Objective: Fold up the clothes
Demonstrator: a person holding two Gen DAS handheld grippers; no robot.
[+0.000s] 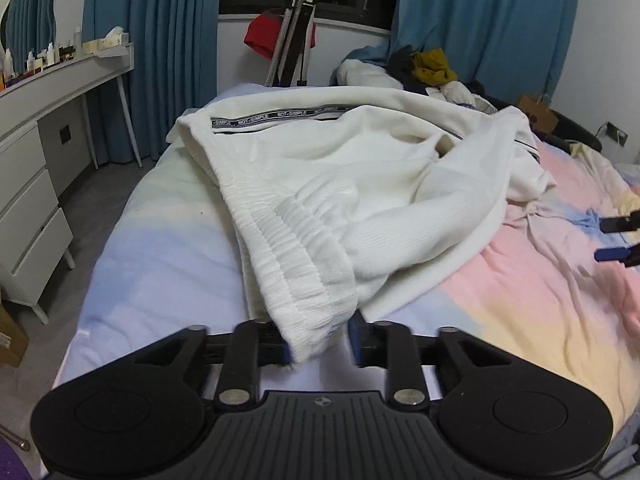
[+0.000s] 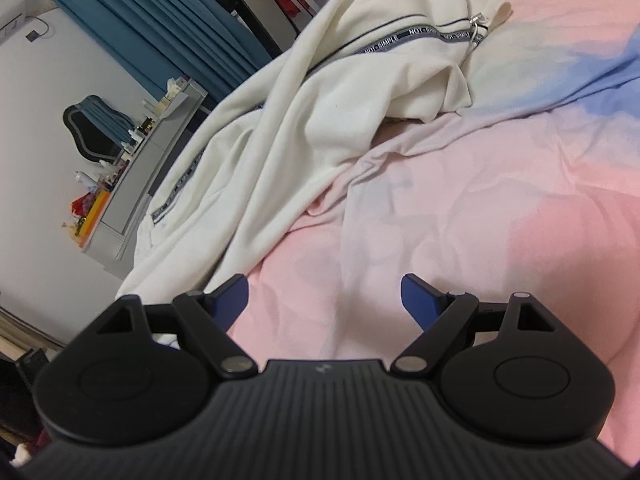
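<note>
A cream-white garment (image 1: pixel 320 184) with a black lettered stripe lies crumpled across the bed. Its ribbed elastic waistband (image 1: pixel 304 264) droops toward me in the left wrist view. The waistband's corner sits between the jaws of my left gripper (image 1: pixel 320 344); it touches the left blue pad, and a gap shows at the right pad, so the jaws are open. In the right wrist view the same garment (image 2: pixel 320 92) lies ahead and to the left. My right gripper (image 2: pixel 325 300) stands wide open over bare pink sheet, holding nothing. Its fingertips (image 1: pixel 612 254) also show at the right edge of the left wrist view.
The bed carries a pink, blue and yellow sheet (image 1: pixel 540 300). A pile of other clothes (image 1: pixel 428 68) lies at the far end by the blue curtains (image 1: pixel 480 20). A white dresser (image 1: pixel 48 120) with bottles stands left of the bed, across a strip of grey floor.
</note>
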